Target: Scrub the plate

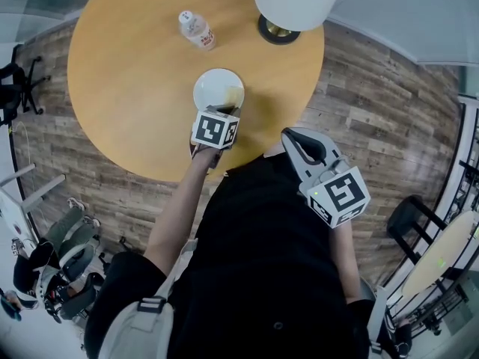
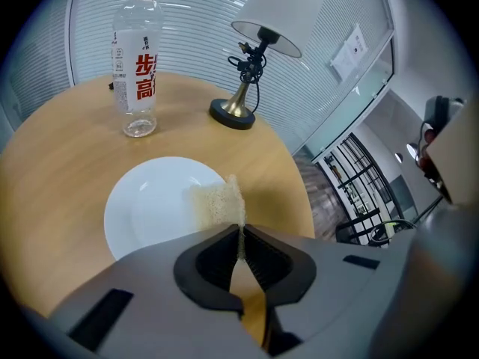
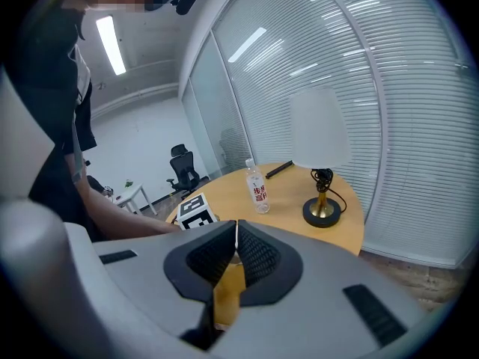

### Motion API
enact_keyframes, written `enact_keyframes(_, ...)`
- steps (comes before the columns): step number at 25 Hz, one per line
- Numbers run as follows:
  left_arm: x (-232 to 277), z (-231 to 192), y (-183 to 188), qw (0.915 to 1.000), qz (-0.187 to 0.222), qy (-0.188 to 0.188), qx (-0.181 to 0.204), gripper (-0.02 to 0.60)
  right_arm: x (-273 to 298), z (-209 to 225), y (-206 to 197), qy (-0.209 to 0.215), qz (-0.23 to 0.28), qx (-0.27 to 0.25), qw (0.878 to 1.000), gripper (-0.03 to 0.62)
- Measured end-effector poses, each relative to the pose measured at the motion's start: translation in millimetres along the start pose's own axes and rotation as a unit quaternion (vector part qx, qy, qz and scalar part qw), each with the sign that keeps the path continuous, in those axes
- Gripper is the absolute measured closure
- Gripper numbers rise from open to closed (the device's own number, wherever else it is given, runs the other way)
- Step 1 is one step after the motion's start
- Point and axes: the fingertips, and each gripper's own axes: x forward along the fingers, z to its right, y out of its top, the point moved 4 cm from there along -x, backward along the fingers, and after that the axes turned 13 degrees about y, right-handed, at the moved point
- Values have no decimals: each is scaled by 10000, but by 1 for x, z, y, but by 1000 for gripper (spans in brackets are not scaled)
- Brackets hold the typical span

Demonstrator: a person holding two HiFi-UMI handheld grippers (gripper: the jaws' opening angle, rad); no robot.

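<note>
Right hand-held gripper point(image 3: 236, 232) clenched empty; left hand-held gripper point(image 2: 240, 234) pinching sponge point(image 2: 217, 200) edge-up, extending forward over plate point(image 2: 142, 215)

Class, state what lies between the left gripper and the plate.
A thin beige scrubbing pad, pinched in the left gripper, reaching onto the white plate's right side; the left gripper view shows it.

Site: office, as I see it | glass partitions with blinds point(image 3: 322, 43) | swivel chair point(image 3: 180, 172) | round meeting table point(image 1: 127, 88) | ceiling strip light point(image 3: 111, 45)
</note>
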Motion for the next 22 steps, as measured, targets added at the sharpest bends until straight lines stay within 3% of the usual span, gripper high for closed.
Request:
enact_keyframes(7,-10,6,-20,10000,-23,-96,0,554,8,-5,0,95,-13,-94,9999,574)
enact_keyframes(12,-7,-1,-4,9999,64,-94,-83,554,4,-2,0,36,7,-67,10000,574)
enact_keyframes(16,0,-11,14,9976,110,-348,-596,554,0,4,-1,-56,41,14,10000,574)
enact_keyframes(20,4,-20,25,9888,118,-707,-1309,554,-1,7,-2,-66,64,49,9999,574)
enact_keyframes(22,4,-25,27,9882,132,-669,-1373,554,-2,9,-1,-92,74,87,9999,574)
